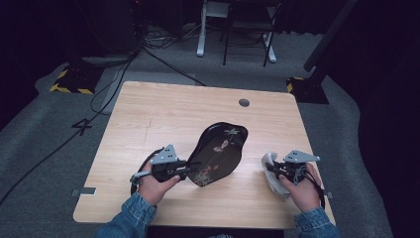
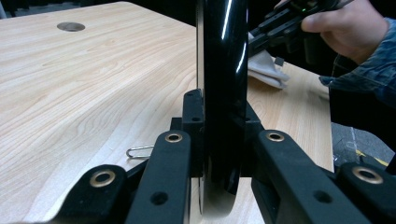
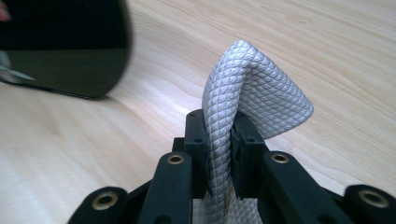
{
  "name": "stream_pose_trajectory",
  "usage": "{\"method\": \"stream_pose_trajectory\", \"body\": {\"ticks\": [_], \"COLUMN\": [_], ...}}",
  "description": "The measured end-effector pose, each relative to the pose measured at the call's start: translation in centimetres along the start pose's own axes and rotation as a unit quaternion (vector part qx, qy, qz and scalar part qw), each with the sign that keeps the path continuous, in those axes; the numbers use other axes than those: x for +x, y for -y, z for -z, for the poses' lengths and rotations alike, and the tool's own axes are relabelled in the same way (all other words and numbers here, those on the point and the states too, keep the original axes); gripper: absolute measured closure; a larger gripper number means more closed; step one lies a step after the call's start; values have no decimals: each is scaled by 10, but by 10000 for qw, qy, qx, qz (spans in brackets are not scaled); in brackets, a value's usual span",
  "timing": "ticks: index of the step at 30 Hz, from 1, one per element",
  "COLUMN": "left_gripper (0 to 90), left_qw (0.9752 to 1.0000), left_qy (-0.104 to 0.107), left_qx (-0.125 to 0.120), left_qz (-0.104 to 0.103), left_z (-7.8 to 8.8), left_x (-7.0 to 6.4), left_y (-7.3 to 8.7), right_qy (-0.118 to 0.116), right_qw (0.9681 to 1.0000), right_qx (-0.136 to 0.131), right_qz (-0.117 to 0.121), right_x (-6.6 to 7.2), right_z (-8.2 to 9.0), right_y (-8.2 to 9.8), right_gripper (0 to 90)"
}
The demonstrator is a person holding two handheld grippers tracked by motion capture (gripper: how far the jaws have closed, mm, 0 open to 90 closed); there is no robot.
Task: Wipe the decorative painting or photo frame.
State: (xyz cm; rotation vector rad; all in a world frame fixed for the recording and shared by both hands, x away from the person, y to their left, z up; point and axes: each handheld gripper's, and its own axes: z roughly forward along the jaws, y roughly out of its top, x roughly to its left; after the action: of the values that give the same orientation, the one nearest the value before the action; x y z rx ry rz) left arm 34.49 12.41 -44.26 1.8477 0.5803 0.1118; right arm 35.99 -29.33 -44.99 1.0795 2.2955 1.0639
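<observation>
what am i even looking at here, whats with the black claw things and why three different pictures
A person sits at a wooden table holding a hand-operated gripper in each hand; the black claws are their two jaws. The high view looks down from above. The other two pictures come from small cameras riding on each gripper, looking along its jaws.

The left gripper is shut on the edge of a black lacquered tray with a flower pattern, propping it up on its edge; in the left gripper view the tray runs straight up between the jaws. The right gripper pinches a folded grey cloth with a quilted texture. A small paper clip lies on the table.
</observation>
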Motion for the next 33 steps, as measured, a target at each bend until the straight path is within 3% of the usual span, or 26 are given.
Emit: {"method": "stream_pose_trajectory", "body": {"ticks": [6,10,15,18,23,27,33], "left_gripper": [802,801,799,781,644,527,516], "left_qw": [10000,9999,9999,10000,9998,9992,9983], "left_qy": [49,53,54,38,-63,-242,-480], "left_qx": [10,-3,2,-30,-182,-318,-302], "left_qz": [-77,-106,-105,-54,-16,43,126], "left_z": [1,2,3,3,7,17,34], "left_x": [2,3,2,2,-1,-4,-13], "left_y": [2,4,5,5,6,9,16], "right_qy": [184,262,172,105,-349,-852,-1168], "right_qw": [9998,9994,9989,9986,9965,9910,9867], "right_qx": [26,-54,-221,-384,-758,-997,-1067], "right_qz": [-85,-222,-388,-347,5,283,373], "right_x": [-10,-13,-13,-9,12,33,43], "right_z": [-14,-17,-10,-2,3,-2,-20], "right_y": [10,13,12,7,-15,-34,-51], "right_gripper": [720,573,493,476,445,422,414]}}
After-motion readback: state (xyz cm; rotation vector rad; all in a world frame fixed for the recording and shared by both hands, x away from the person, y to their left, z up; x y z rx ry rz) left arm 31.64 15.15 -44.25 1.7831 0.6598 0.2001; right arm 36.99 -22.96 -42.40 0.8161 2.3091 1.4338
